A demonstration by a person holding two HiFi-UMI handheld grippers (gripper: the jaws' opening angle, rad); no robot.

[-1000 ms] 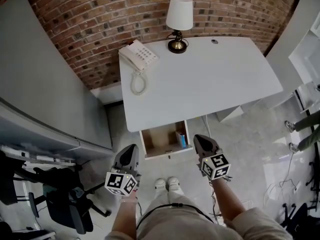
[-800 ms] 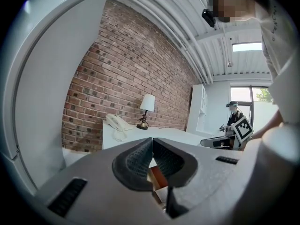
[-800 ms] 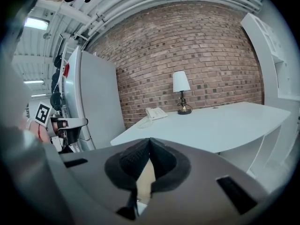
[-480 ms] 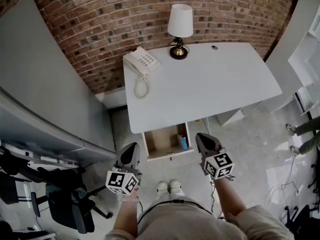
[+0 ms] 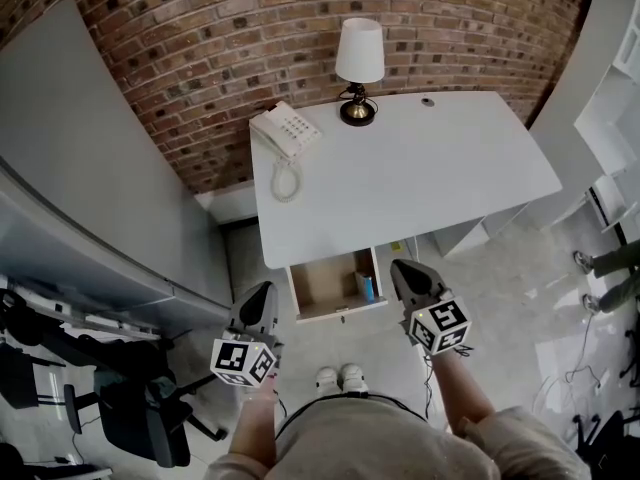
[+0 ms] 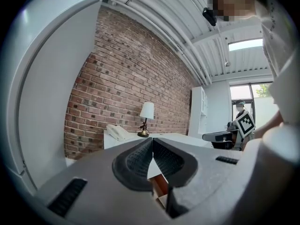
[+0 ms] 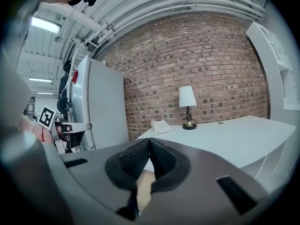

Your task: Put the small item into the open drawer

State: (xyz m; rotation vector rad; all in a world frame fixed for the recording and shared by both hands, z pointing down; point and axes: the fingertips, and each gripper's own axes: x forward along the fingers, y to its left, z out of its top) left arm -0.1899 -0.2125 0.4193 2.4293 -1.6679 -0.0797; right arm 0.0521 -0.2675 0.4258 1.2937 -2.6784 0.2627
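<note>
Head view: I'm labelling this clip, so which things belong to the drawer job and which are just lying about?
Job: open drawer, small blue item inside it, left gripper, right gripper.
Lying about: telephone, lamp, office chair.

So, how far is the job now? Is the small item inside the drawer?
Looks done: a small blue item lies in the open drawer, at its right side. In hand: nothing, the left gripper and right gripper are both shut, empty. Left: apparently nothing more.
</note>
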